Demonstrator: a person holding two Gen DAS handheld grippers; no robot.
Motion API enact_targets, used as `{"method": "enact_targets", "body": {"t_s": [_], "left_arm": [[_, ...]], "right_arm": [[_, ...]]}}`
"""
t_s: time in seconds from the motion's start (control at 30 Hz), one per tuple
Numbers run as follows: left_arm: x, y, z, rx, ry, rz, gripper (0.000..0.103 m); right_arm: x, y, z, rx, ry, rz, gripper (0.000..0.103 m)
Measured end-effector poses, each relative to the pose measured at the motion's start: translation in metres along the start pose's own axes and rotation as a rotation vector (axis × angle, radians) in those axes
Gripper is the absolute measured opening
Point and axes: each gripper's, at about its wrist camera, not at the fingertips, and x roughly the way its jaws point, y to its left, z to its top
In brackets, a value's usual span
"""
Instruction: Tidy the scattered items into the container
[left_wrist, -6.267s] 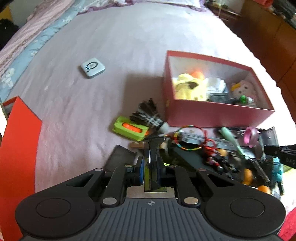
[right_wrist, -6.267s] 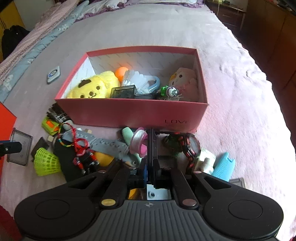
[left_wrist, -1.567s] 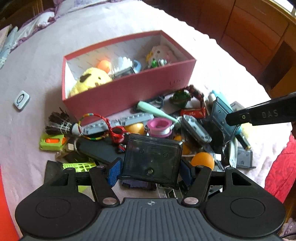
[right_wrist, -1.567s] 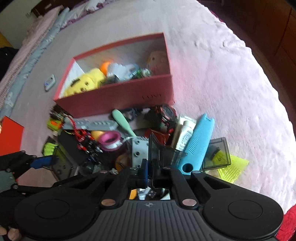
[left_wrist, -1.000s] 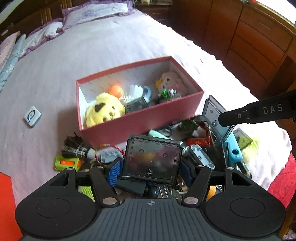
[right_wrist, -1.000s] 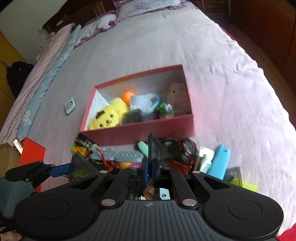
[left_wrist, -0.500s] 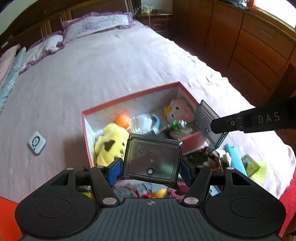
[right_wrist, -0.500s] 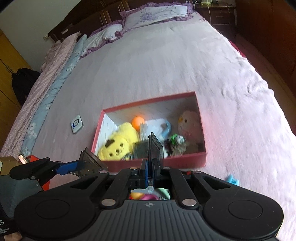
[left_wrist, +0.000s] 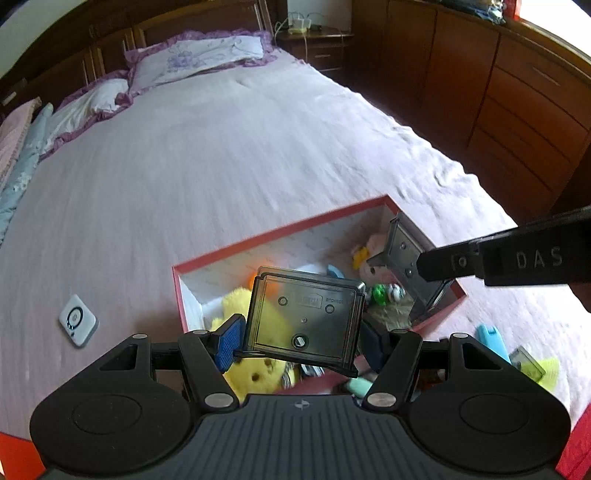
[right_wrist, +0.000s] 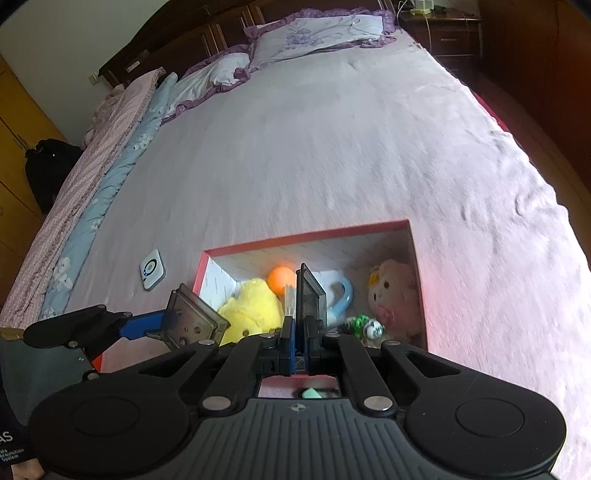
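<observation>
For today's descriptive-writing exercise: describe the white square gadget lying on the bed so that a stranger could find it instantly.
Start at the red box on the pink bedspread. Look outside the box, beyond its left end wall: the white square gadget lies alone on the cover. Unlike the toys inside the box, it is flat, with rounded corners and a dark ring on its face.

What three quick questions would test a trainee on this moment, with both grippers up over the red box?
1. True or false: each gripper grips a dark translucent case.
2. Which toy lies at the right end of the red box? A) yellow plush B) pink plush C) orange ball
3. Fill in: the small white device lies on the bedspread, ____ the box.

Key
1. True: the left gripper is shut on the wide smoky case, and the right gripper on the thin smoky case.
2. B, the pink plush; the yellow plush and orange ball sit further left.
3. Outside: the white device lies left of it.
</observation>
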Motion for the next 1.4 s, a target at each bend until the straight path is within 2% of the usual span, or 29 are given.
{"method": "enact_targets", "body": {"t_s": [0.3,0.33,0.4,0.53,0.6,0.67,1.0,1.2,1.4], "left_arm": [[0.016,0.002,0.021,0.005,-0.001,0.025,0.065],[0.017,0.003,0.023,0.000,0.001,0.031,0.065],[0.018,0.005,0.025,-0.011,0.004,0.041,0.065],[0.016,0.008,0.025,-0.021,0.010,0.051,0.067],[0.015,0.008,0.023,-0.021,0.017,0.054,0.069],[0.013,0.009,0.017,-0.030,0.027,0.054,0.071],[-0.002,0.005,-0.032,-0.078,0.126,0.053,0.077],[-0.016,-0.002,-0.063,-0.086,0.177,0.049,0.079],[-0.031,-0.012,-0.087,-0.088,0.207,0.049,0.081]], "right_arm": [[0.015,0.002,0.018,-0.005,-0.009,-0.006,0.005],[0.016,0.002,0.019,-0.003,-0.012,-0.006,0.007],[0.016,0.002,0.023,0.004,-0.018,-0.005,0.020],[0.014,-0.001,0.023,0.012,-0.031,-0.019,0.026],[0.013,-0.004,0.021,0.018,-0.027,-0.027,0.034],[0.011,-0.010,0.014,0.033,-0.014,-0.033,0.038],[0.003,-0.037,-0.043,0.077,0.094,-0.079,0.042],[-0.011,-0.037,-0.079,0.062,0.156,-0.091,0.047],[-0.024,-0.029,-0.129,-0.008,0.240,-0.106,0.050]]}}
